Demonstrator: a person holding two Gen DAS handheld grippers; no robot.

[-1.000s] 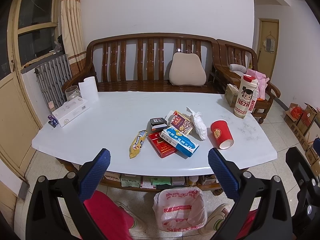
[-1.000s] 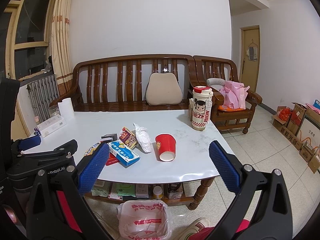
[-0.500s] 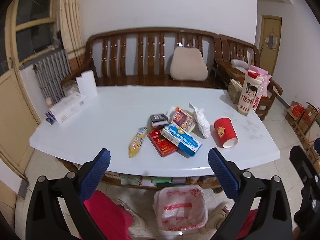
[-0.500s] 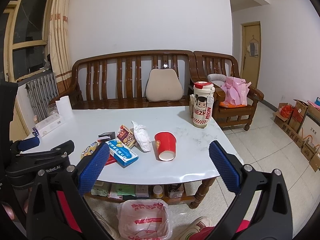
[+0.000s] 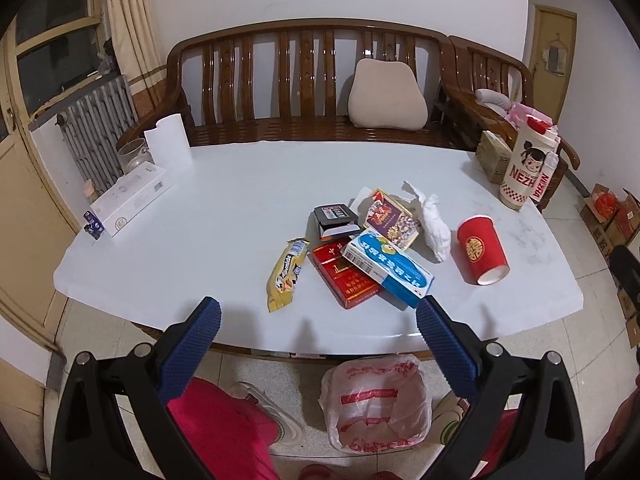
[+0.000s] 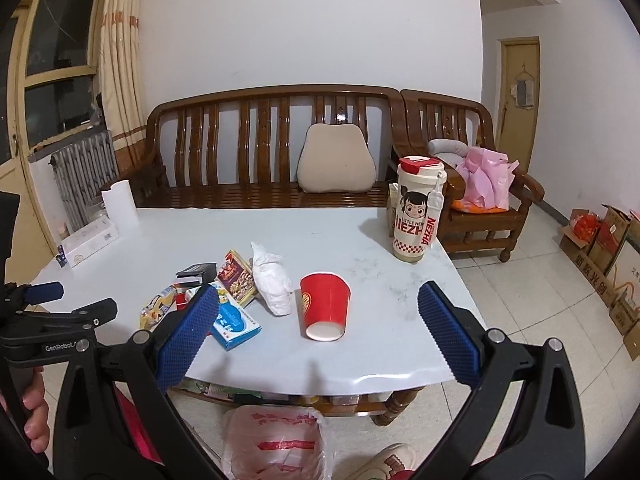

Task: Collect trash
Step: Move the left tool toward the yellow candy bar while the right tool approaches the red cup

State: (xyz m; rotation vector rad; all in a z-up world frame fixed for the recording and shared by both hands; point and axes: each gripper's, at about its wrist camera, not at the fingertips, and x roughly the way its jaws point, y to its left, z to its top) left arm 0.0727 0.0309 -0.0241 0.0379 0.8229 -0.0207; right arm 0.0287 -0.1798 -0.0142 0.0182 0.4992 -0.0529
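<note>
While both jaws gape empty, tumbler (image 6: 416,216) reads "LITTLE HERO NEZHA"; red cup (image 6: 325,306) toppled

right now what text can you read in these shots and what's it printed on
"LITTLE HERO NEZHA": tall cream bottle.
"GenRobot": left gripper body; the rest is cut off.
Chinese print on the blue box, red box, red cup and trash bag: too small to read.
</note>
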